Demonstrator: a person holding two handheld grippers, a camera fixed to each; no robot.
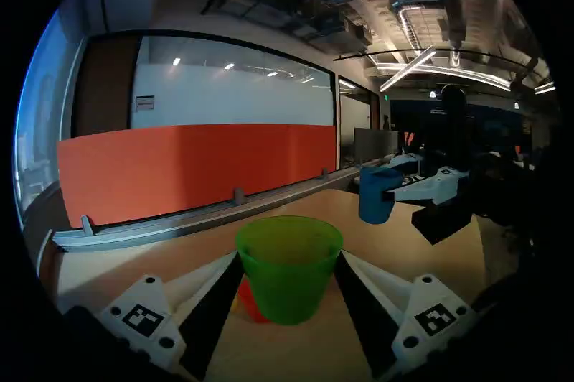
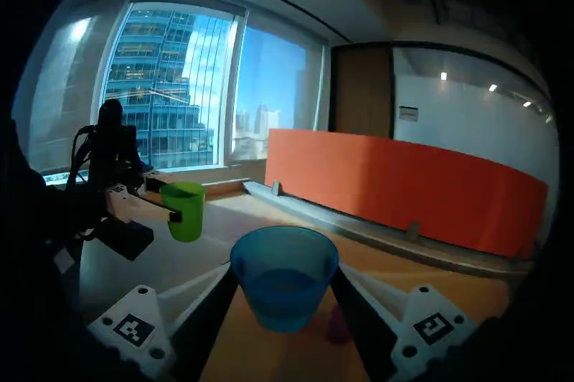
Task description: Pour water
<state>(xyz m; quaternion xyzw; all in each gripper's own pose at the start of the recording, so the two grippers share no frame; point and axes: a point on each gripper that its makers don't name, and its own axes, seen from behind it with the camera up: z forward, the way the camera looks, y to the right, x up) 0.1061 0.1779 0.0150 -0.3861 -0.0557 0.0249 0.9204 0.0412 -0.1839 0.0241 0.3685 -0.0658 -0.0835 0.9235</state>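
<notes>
Tabletop (image 1: pixel 409 245); red shape (image 1: pixel 251 304) behind green cup (image 1: pixel 289 267)

The left gripper view sits low above the desk (image 1: pixel 165 253), close behind the green cup (image 1: pixel 289 267), facing the orange partition (image 1: pixel 194 166). The right gripper view, close behind the blue cup (image 2: pixel 284 278), faces the windows (image 2: pixel 172 87). Both share desk, partition and both cups.

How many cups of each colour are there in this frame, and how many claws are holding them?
green cup: 1
blue cup: 1
claws: 2, the left claw on the green cup and the right claw on the blue cup
Total: 4
</notes>
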